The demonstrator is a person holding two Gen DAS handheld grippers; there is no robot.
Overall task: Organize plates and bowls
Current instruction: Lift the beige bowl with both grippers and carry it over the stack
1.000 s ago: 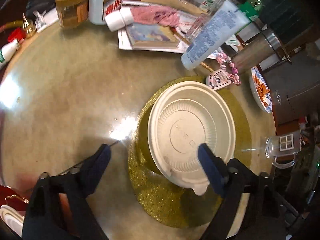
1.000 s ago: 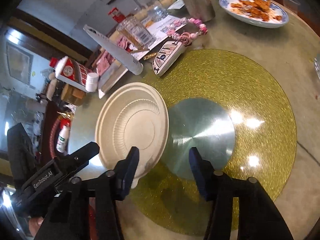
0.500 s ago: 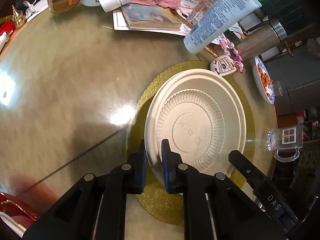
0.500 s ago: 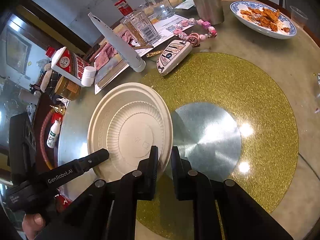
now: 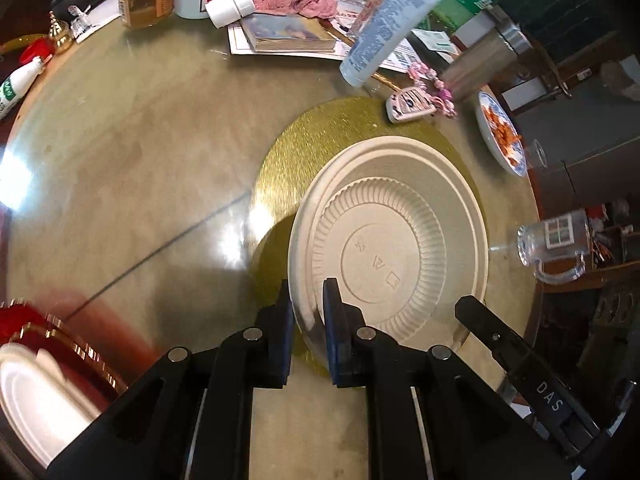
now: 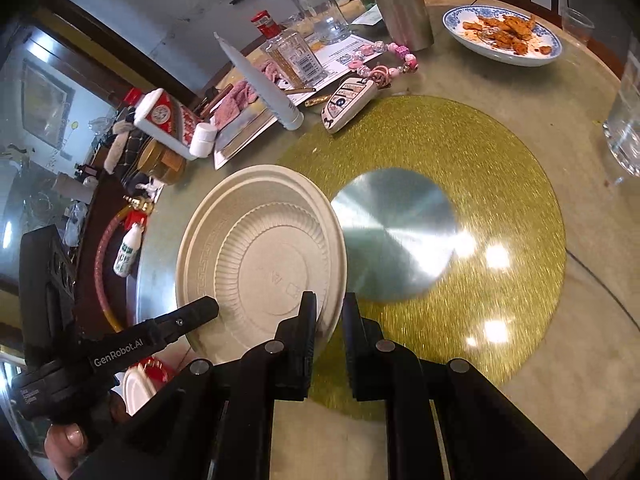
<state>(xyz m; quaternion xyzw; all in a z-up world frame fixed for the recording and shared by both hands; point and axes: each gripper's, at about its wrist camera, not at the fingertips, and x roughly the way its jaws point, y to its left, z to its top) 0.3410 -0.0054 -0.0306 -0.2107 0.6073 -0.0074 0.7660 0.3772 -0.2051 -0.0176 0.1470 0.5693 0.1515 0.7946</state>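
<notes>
Beige disposable plate (image 5: 394,240), upside down, hangs above the gold glitter turntable mat (image 6: 480,160) — its shadow falls on the mat. Left gripper (image 5: 307,320) clamps the plate's near rim, fingers nearly together. Right gripper (image 6: 329,320) clamps the opposite rim likewise — pads pressing the thin edge.
</notes>
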